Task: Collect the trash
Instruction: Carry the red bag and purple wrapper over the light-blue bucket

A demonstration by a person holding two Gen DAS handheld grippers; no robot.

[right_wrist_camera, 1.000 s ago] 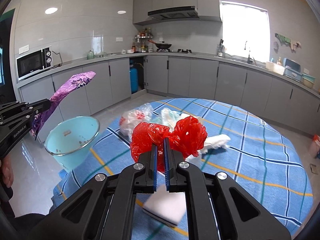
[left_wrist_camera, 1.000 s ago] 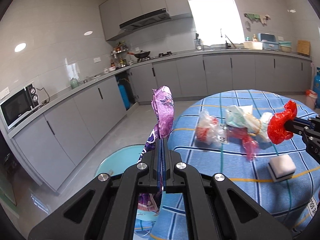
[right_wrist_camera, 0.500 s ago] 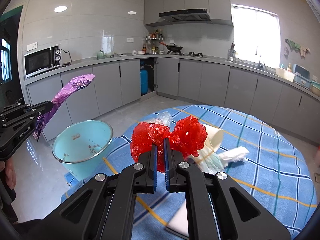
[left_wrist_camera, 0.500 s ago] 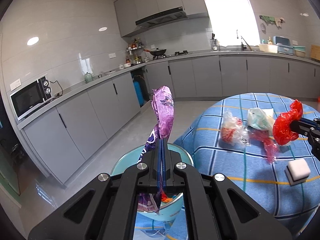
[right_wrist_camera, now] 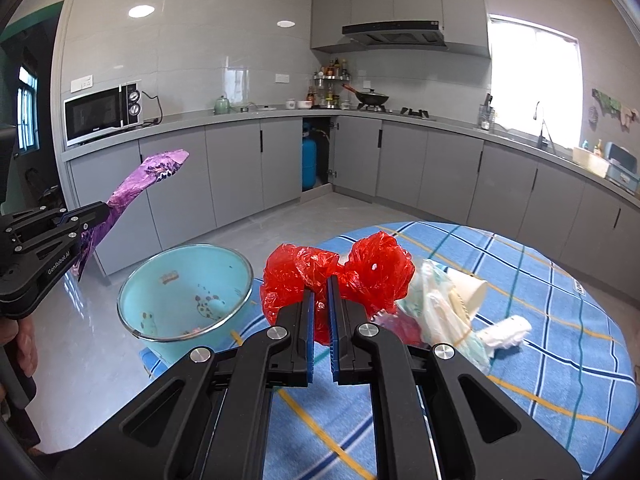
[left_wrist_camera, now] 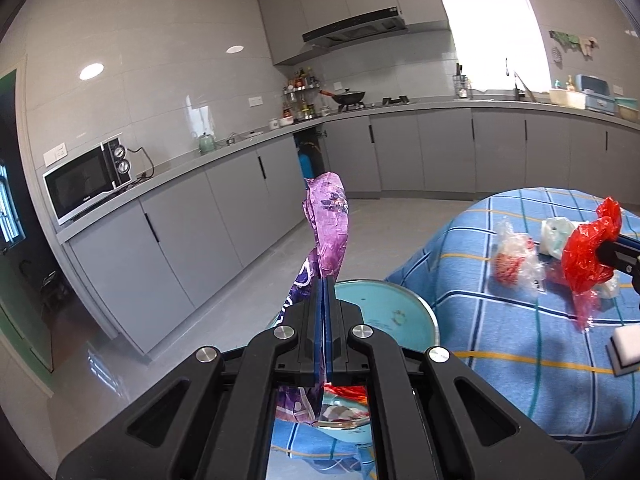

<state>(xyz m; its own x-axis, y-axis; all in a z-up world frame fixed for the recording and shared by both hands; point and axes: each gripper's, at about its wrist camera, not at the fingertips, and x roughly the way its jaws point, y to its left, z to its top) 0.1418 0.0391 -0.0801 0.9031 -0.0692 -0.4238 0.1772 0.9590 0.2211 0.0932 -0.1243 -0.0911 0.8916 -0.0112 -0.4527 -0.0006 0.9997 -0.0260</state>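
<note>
My left gripper (left_wrist_camera: 325,280) is shut on a purple wrapper (left_wrist_camera: 329,224) and holds it over the light blue bin (left_wrist_camera: 400,312). In the right wrist view the left gripper (right_wrist_camera: 102,210) shows at the left, with the purple wrapper (right_wrist_camera: 148,178) left of the bin (right_wrist_camera: 180,292). My right gripper (right_wrist_camera: 321,284) is shut on a red plastic bag (right_wrist_camera: 360,272), held above the table edge beside the bin. In the left wrist view the right gripper (left_wrist_camera: 600,254) holds the red bag (left_wrist_camera: 588,256) at the far right.
The round table (right_wrist_camera: 560,360) has a blue checked cloth with a clear bag (left_wrist_camera: 514,264), crumpled white and green trash (right_wrist_camera: 444,300), a tissue (right_wrist_camera: 506,330) and a white sponge (left_wrist_camera: 628,344). Grey kitchen cabinets (left_wrist_camera: 224,236) run along the walls. A microwave (right_wrist_camera: 104,112) sits on the counter.
Both grippers have moved left, toward the bin. The bin now lies under the left gripper and close to the right one. Both stay shut on their trash.
</note>
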